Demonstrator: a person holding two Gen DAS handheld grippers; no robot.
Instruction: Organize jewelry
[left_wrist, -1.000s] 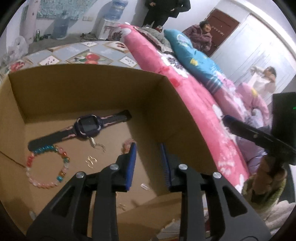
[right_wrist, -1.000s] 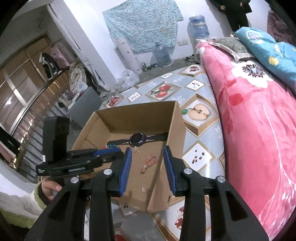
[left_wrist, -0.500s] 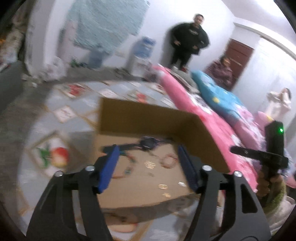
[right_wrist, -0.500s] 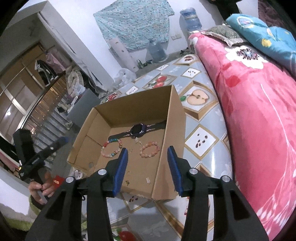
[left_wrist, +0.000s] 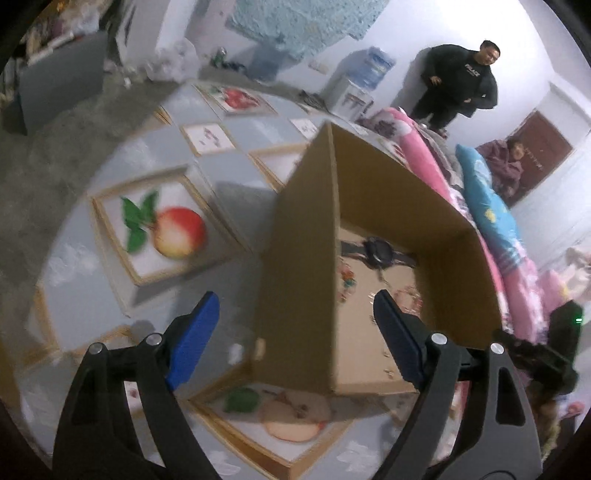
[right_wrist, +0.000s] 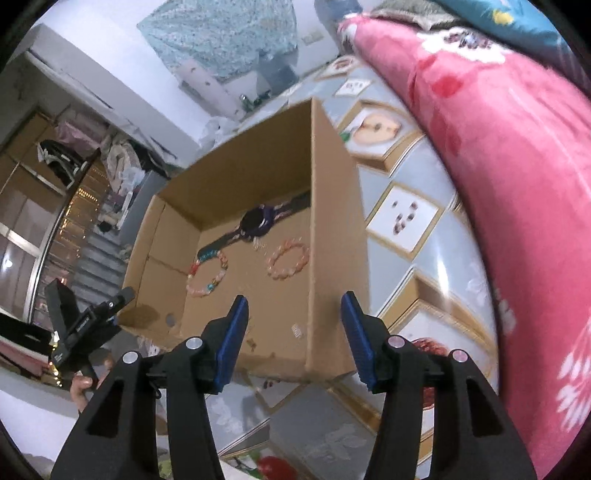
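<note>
1. Open brown cardboard box (right_wrist: 332, 229) sits on the fruit-print floor mat (left_wrist: 229, 170), w/ the pink floral blanket (right_wrist: 517, 184) well off to one side. Tall walls, no lid, flat bare base. All the jewelry lies inside on that base.

2. What's changed: a sec ago the left gripper (left_wrist: 295, 332) was down inside the box over the base; now it's pulled back outside, past the near corner, w/ one box wall standing in the gap betw. its blue pads. Its jaws have just been opening, now spread wide, nothing pinched. Right gripper (right_wrist: 293, 332) has dropped closer to the box than before; its jaws have just been opening too, parted, empty, near wall edge between them but not pressed.

3. My read: both hands are free, so nothing is mid-carry. Either a piece has just been let go in the box, or they're lining up on the walls to shift the box. Can't say which.

4. Dark purple watch w/ long strap (right_wrist: 258, 221) lies flat along the far wall of the box, face up.

5. Multicolour bead bracelet (right_wrist: 207, 273) (teal, red, pale pink beads) lies mid-base towards the left wall, just in front of the strap.

6. Peach-pink bead bracelet (right_wrist: 288, 260) lies near the right wall, apart from the other, round and untangled.

7. Small gold bits by the near wall; too blurred to name.
</note>
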